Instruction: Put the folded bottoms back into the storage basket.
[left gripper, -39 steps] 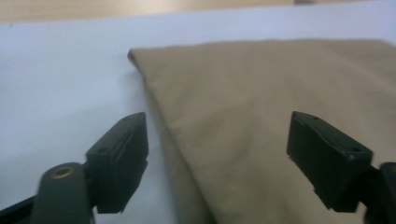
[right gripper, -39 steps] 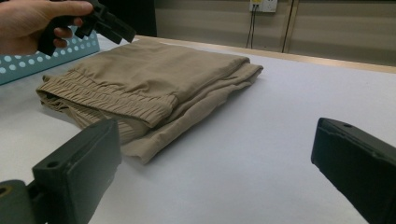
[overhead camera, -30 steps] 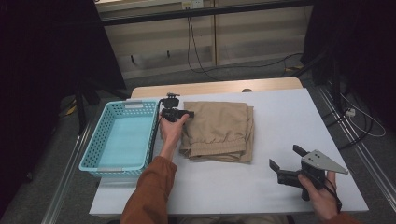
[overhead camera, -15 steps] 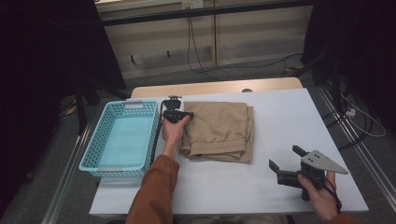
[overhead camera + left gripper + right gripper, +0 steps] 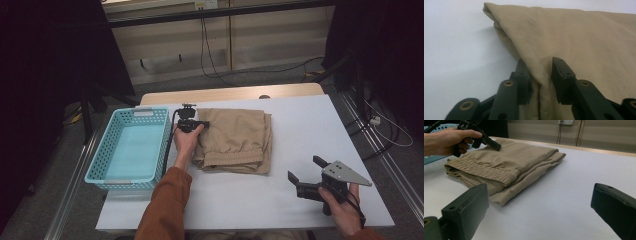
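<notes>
Left gripper pinches the folded tan trousers' edge.

I see tan pants in the middle of the frame, plain with no pattern. The worktop under them is white, with a light wood edge at the top. At the left sits a light blue basket full of little holes. My left tool is black. My right tool is black with a grey plate. My sleeve is orange-brown.
</notes>
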`<state>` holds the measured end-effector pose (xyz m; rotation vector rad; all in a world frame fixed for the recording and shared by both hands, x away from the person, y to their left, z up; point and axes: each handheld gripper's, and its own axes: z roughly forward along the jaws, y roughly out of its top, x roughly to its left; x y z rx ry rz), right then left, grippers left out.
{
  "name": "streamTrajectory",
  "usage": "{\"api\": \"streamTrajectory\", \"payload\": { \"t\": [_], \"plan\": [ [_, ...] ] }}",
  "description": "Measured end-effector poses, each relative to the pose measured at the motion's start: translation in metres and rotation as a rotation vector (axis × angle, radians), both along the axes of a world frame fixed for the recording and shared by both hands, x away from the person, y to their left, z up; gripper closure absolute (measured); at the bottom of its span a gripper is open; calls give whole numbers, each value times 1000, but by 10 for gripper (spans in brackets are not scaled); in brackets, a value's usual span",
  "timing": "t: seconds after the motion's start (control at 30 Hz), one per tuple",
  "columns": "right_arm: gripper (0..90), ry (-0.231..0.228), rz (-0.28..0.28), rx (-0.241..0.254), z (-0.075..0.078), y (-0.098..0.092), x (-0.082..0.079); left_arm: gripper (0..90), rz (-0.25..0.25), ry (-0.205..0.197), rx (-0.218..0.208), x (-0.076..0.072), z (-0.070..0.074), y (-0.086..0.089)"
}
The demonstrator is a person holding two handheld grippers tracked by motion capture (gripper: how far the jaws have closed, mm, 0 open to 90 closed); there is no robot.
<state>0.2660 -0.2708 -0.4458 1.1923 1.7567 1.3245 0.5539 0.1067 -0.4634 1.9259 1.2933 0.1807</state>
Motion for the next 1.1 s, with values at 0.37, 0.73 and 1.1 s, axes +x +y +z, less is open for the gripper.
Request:
{"api": "streamTrajectory", "payload": {
  "t": [0.37, 0.73, 1.1],
  "plan": [
    [16, -1, -1, -3, 0, 0, 0, 846, -1, 31, -80, -3, -4, -3],
    [16, -4, -4, 3, 1, -1, 0, 854, 43, -12, -117, -9, 7, -2],
    [17, -8, -6, 2, 1, 0, -1, 858, 50, -56, -147, -17, 27, -2]
  ]
}}
